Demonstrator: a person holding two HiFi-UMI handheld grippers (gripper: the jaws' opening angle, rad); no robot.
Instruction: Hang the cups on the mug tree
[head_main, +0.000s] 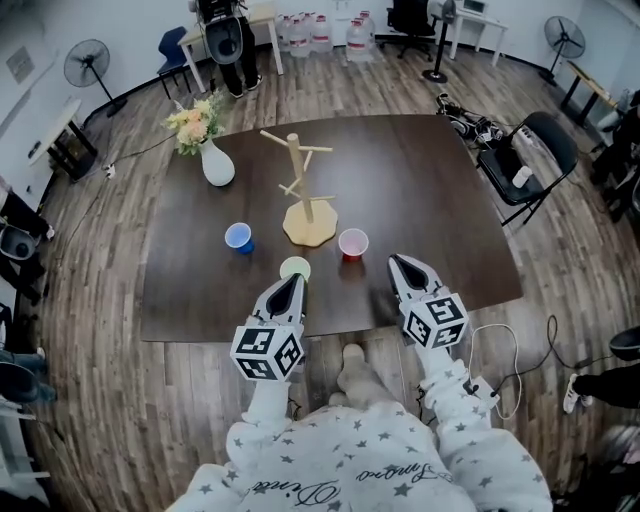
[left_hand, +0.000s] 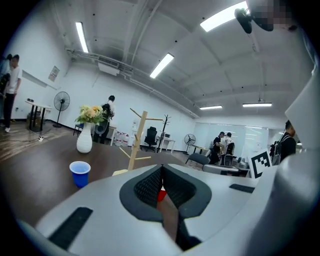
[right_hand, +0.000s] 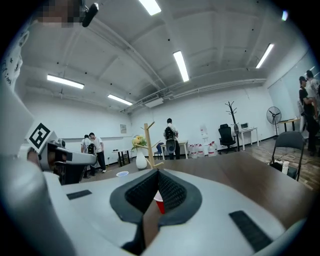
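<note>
**Head view.** Only this view shows the whole layout from above. A dark brown table (head_main: 430, 200) with a smooth matte top stands on a wood-plank floor (head_main: 120, 400). The mug tree (head_main: 306, 190) stands near the table's middle. It is pale wood, with a round post, slanted pegs and a flat base, and every peg is bare.

Three cups stand upright on the table in front of it:
- a blue cup (head_main: 238, 237) to the left of the base
- a red cup (head_main: 352, 243) to the right of the base
- a pale green cup (head_main: 295, 268) nearest the person, just ahead of the left gripper (head_main: 293, 280)

The pale green cup appears in no other view. The right gripper (head_main: 397, 262) hovers over the table's near edge, below and to the right of the red cup. A white vase (head_main: 217, 163) of flowers sits at the far left of the table. A black folding chair (head_main: 530, 160) and a standing fan (head_main: 88, 62) are off the table.

**Left gripper view.** This low, level view shows what the top view cannot. The textured black pads meet at their tips with nothing between them. The red cup shows through the gap below the tips. The blue cup, vase and mug tree line up to the left. Long ceiling strip lights (left_hand: 162, 65) and white walls fill the upper part of the view.

**Right gripper view.** This gripper's jaws are likewise closed and empty, and the red cup is framed just beyond the pads. The mug tree rises behind them. The left gripper's marker cube (right_hand: 39, 136) shows at the left edge, and a coat stand (right_hand: 231, 117) stands by the far wall.
</note>
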